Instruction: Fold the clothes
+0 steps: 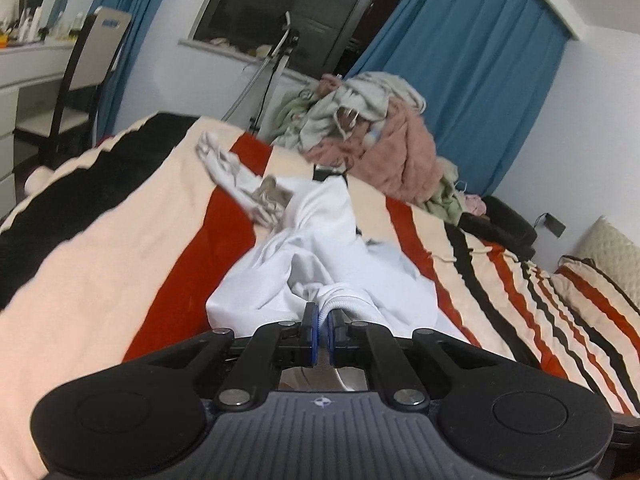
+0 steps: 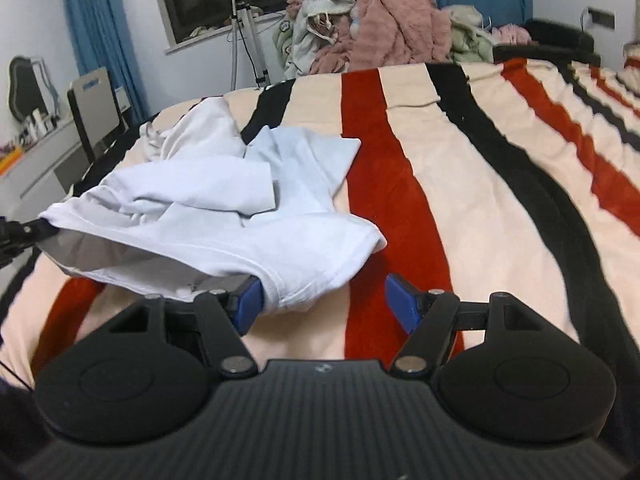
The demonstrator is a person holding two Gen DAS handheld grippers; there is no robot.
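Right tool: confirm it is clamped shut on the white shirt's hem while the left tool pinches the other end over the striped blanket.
Not quite. The right tool is open, as the right wrist view shows: its jaws stand wide apart, with the edge of the white shirt against only one of them. The rest holds: the left tool is shut on the shirt's edge over the striped blanket.

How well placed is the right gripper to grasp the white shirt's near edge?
Probably well: the right gripper is open, the white shirt hem already lies between its fingers, nothing blocking.
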